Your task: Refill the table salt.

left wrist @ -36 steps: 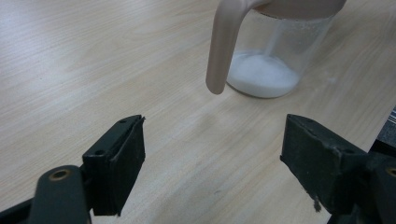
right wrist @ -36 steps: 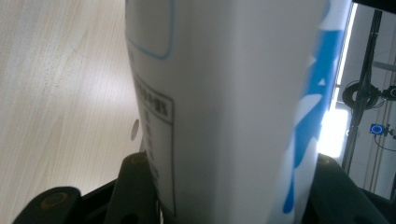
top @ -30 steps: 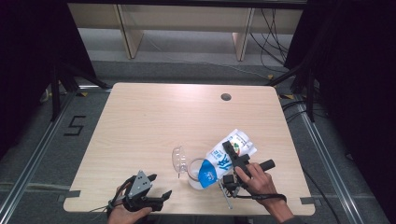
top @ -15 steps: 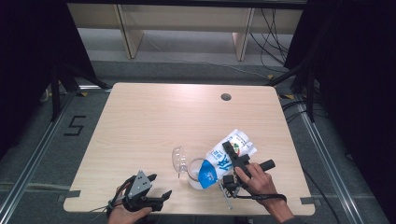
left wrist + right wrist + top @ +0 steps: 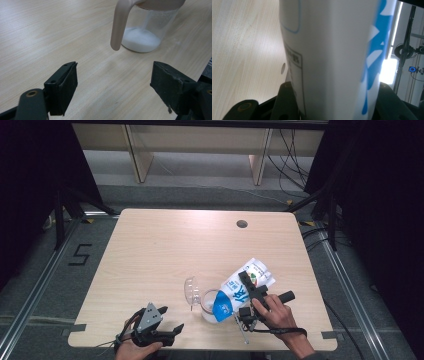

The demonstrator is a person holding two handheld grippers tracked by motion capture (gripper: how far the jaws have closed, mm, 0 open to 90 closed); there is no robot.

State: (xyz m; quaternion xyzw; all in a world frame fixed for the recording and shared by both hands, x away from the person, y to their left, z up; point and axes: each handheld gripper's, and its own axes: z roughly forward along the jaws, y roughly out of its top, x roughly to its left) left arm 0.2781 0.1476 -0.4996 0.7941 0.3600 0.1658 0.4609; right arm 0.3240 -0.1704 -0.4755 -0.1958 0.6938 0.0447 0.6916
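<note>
Pouch of white granules, blue-and-white, tilted mouth-down over clear jar — pouring in hand.

Item one, pouch: clamped between the jaws of the right gripper, near the counter's front right, its blue end at the jar's rim. Item two, jar: upright on the counter, a low mound of white granules on its floor, a beige handle hanging down its side, a clear hinged lid standing open at its left. Item three, left gripper: jaws apart, holding nothing, resting at the front edge, well short of the jar. Risks, as judged: the jar stands unsteadied, so a nudge from the pouch could tip or slide it; a soft pouch may buckle in the clamp and send granules past the rim onto the counter.
</note>
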